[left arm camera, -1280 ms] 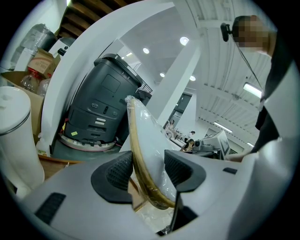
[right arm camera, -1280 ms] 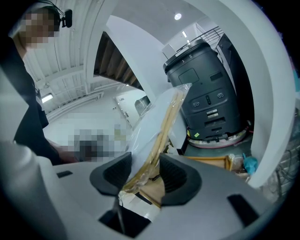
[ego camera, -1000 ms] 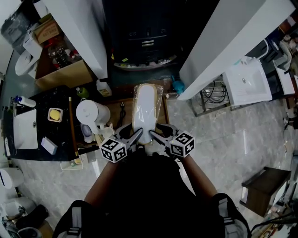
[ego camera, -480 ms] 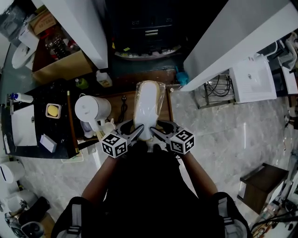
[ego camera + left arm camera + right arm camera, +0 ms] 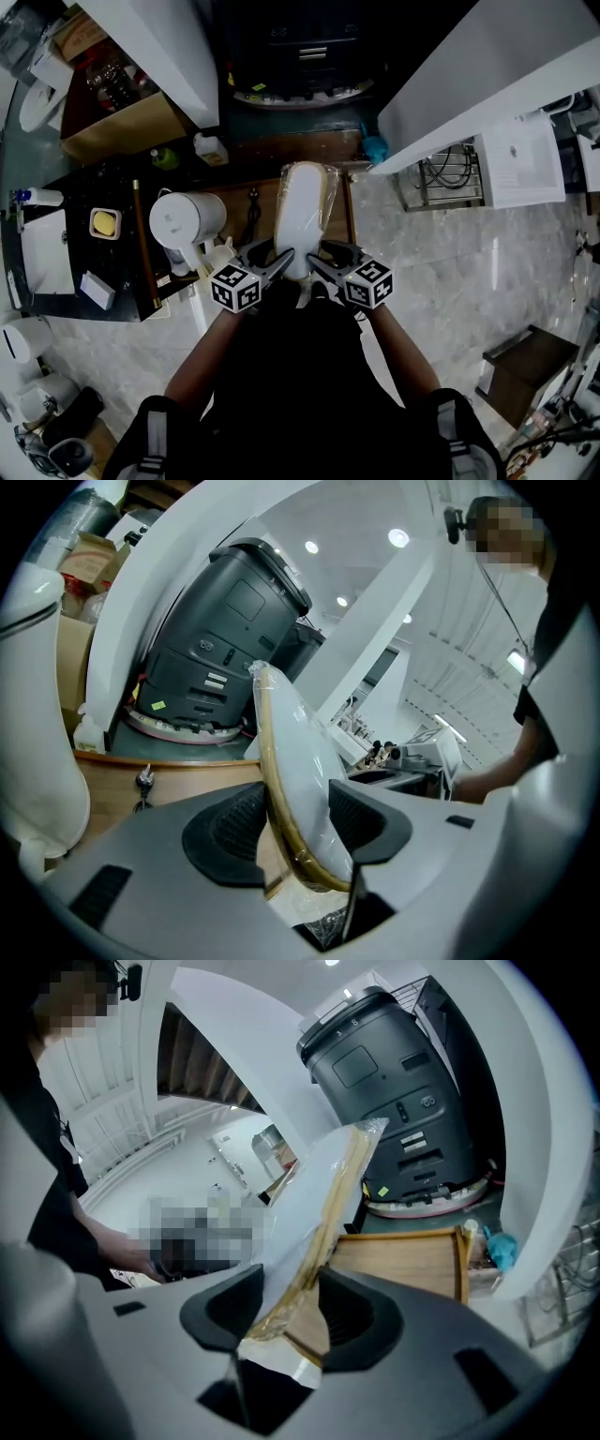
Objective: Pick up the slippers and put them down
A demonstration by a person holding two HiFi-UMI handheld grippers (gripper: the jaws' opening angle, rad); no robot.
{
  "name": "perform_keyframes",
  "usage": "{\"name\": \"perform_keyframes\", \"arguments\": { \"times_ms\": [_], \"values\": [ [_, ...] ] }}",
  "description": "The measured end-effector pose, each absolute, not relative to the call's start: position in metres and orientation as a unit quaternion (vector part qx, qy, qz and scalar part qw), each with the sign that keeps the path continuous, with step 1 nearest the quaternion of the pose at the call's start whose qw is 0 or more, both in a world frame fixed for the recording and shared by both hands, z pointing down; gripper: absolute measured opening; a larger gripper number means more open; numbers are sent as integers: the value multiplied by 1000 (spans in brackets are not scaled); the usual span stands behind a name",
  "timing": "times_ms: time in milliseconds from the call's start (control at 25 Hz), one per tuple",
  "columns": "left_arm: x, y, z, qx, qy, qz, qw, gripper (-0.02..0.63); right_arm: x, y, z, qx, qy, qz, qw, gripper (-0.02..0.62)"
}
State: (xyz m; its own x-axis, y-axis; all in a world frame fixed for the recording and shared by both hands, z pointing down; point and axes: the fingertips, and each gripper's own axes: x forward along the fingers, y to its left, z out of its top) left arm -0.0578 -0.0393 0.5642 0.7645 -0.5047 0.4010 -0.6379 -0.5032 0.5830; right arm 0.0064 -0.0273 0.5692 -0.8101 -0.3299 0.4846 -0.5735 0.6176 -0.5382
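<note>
Both grippers have sunk a little since a second ago, and the slippers (image 5: pixel 305 211) have come down with them toward the wooden table top (image 5: pixel 403 1265); the hold itself looks unchanged. The slippers are a white pair with a tan edge, sealed in clear plastic. They hang over the middle of that table top, long way pointing away from the person. I cannot tell whether the far end touches the wood.

The left gripper (image 5: pixel 279 261) has its jaws closed on the near end of the pack from the left, with the pads pressed against the plastic and only the pack's thickness between them. The right gripper (image 5: pixel 319 260) pinches the same end from the other side, equally narrow.

Just left of the wooden top stands a white kettle (image 5: pixel 186 220). Beyond it runs a black counter (image 5: pixel 103 187) with a white basin (image 5: pixel 47 262) set in it. A cardboard box (image 5: pixel 122 131) sits further back on that side. Past the table's far edge stands a big dark grey machine (image 5: pixel 300 47), flanked by two white slanting beams (image 5: pixel 164 56). The floor (image 5: pixel 450 272) is pale marble tile, with a wire rack (image 5: pixel 445 173) standing on it to the right.
</note>
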Motion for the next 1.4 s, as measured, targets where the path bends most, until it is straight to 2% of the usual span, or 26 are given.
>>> {"name": "perform_keyframes", "arguments": {
  "times_ms": [880,1400],
  "values": [
    [-69,-22,666,835,-306,170,423,213,-8,-17,661,229,-857,364,283,190],
    [-69,-9,705,821,-281,200,454,213,-7,-5,701,227,-840,392,298,189]
  ]
}}
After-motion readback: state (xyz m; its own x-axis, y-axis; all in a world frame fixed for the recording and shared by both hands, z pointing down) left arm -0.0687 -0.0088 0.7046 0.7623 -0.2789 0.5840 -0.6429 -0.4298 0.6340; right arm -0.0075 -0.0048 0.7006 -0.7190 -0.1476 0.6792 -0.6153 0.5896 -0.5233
